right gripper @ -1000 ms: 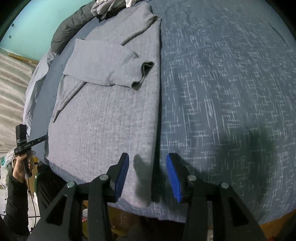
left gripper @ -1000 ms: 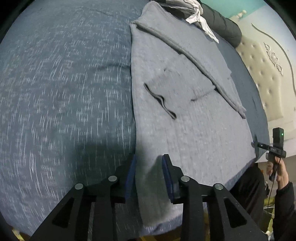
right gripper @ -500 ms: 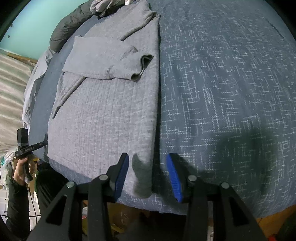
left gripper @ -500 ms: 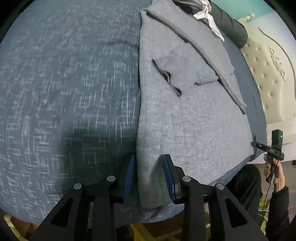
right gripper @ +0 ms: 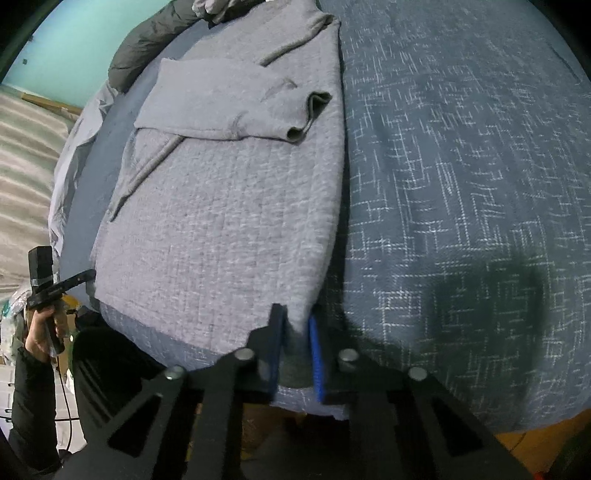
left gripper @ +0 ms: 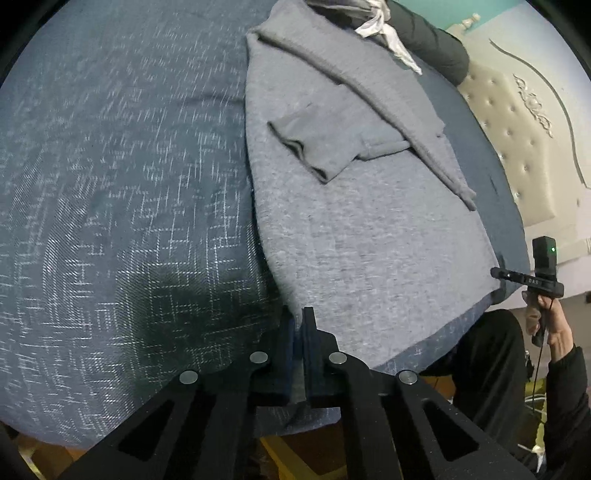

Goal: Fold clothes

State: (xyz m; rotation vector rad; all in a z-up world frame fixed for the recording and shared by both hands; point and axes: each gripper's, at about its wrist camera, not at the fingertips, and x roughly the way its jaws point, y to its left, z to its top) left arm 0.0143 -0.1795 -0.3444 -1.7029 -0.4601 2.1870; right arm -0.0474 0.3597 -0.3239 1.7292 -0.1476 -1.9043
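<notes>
**Both tongs closed onto sweater hem since half a second ago**

Half a second back, stood wide apart over the hem corners; now pinched narrow on the cloth in both views.

Filling most of each view: bed [left gripper: 110, 221] under a dark blue bedspread flecked with white, curving away toward the top of the frame [right gripper: 461, 184].

Spread flat on it: grey sweater [left gripper: 369, 240], running from bottom centre up to the top of the frame in the left wrist view, and likewise lying left of centre in the right wrist view [right gripper: 221, 221]. One sleeve folded across the chest, cuff [left gripper: 299, 147] open toward the left in the left view, toward the right [right gripper: 310, 114] in the right view. Other sleeve lying along the far edge of the body.

At the top of the frame beyond the collar: dark padded garment [left gripper: 424, 40] with a white cloth [left gripper: 384, 33] on it. Upper right of the left view: cream tufted headboard [left gripper: 517, 129].

Bottom centre, left view: left tongs [left gripper: 298, 325], pads nearly together, gripping the hem corner of the sweater. Bottom centre, right view: right tongs [right gripper: 295, 321], blue pads narrow, clamped on the opposite hem corner, grey fabric bunched between them.

Seen small at the lower right of the left view, the right tongs in a hand [left gripper: 543, 284]; at the lower left of the right view, the left tongs [right gripper: 51, 288].
</notes>
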